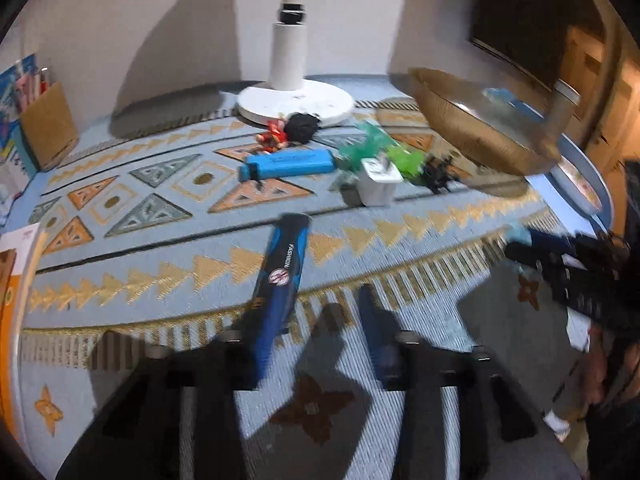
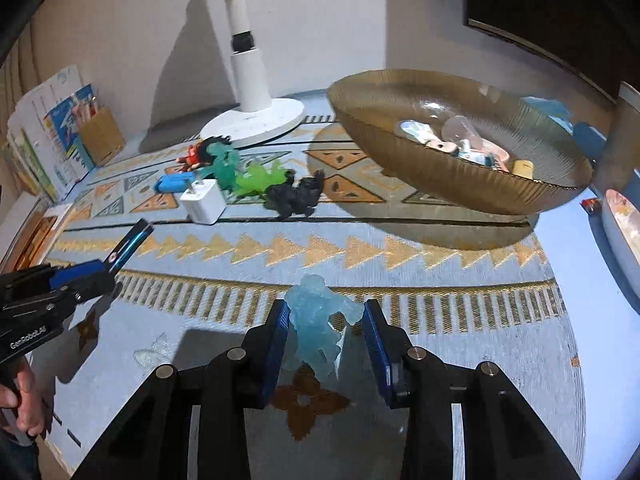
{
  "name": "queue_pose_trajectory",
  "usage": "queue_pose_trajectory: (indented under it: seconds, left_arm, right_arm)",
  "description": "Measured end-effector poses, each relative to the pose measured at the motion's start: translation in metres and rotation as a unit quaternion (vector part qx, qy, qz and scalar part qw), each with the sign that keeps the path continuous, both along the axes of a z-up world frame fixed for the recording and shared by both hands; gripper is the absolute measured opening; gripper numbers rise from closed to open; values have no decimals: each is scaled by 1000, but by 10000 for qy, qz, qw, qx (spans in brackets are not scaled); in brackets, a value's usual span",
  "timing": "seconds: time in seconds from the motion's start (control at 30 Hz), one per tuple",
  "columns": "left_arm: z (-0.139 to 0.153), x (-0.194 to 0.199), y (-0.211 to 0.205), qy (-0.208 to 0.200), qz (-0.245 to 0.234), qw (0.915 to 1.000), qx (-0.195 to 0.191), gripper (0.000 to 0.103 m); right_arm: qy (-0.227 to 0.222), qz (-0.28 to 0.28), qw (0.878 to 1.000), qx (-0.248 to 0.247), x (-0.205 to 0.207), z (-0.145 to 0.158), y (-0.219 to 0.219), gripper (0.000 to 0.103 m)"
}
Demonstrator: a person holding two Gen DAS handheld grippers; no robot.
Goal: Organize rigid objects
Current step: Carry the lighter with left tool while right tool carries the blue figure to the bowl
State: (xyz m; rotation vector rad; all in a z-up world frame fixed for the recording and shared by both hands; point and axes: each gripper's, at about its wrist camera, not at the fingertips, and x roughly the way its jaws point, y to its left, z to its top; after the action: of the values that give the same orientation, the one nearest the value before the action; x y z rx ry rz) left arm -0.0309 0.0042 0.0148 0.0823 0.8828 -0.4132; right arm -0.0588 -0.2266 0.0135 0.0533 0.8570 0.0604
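Patterned tablecloth [image 2: 400, 256], right tongs [image 2: 326, 320] clamping pale-blue figurine [image 2: 316, 328], left tongs [image 1: 320, 320] gripping blue lighter [image 1: 280, 280].

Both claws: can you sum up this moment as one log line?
left claw: holds blue-black "FASHION" stick | right claw: grips translucent pale-blue figurine | ribbed amber glass bowl: holds small items

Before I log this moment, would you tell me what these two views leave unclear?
- Left wrist view: the bowl is motion-blurred, so its contents are unreadable.
- Left wrist view: the right gripper is blurred near the frame's right edge; its jaws cannot be judged there.
- Right wrist view: the small items in the bowl overlap and cannot be identified.
- Right wrist view: the lighter is mostly hidden behind the charger.
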Motion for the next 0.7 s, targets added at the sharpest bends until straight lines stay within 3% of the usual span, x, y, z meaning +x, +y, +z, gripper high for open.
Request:
queue_pose_trajectory:
  seconds: [0.13, 0.23, 0.3, 0.4, 0.47, 0.53, 0.63, 0.7]
  left_arm:
    - [3, 18, -3, -160, 248, 9991, 296, 64]
    - [-13, 33, -12, 96, 215, 9972, 711, 67]
    - [-14, 34, -9, 79, 243, 9979, 598, 65]
    - [-15, 35, -6, 125, 310, 9982, 493, 55]
    - [-13, 29, -9, 48, 259, 9985, 483, 33]
    - [-13, 24, -14, 7, 167, 9988, 456, 21]
    - [-8, 15, -17, -27, 168, 9994, 291, 20]
    - [-2, 8, -15, -41, 160, 9998, -74, 20]
  right_arm:
    - [129, 80, 9993, -339, 2, -6, 10, 38]
    - [166, 115, 9993, -313, 3, -7, 10, 45]
    - [214, 88, 9995, -231, 6, -8, 7, 58]
    - [249, 178, 9995, -79, 6, -9, 5, 60]
    - [234, 226, 9994, -153, 5, -9, 9, 45]
    - [214, 220, 9992, -273, 4, -9, 12, 38]
    - [64, 240, 9993, -276, 0, -5, 14, 35]
    - [-206, 272, 9993, -133, -8, 2, 11, 35]
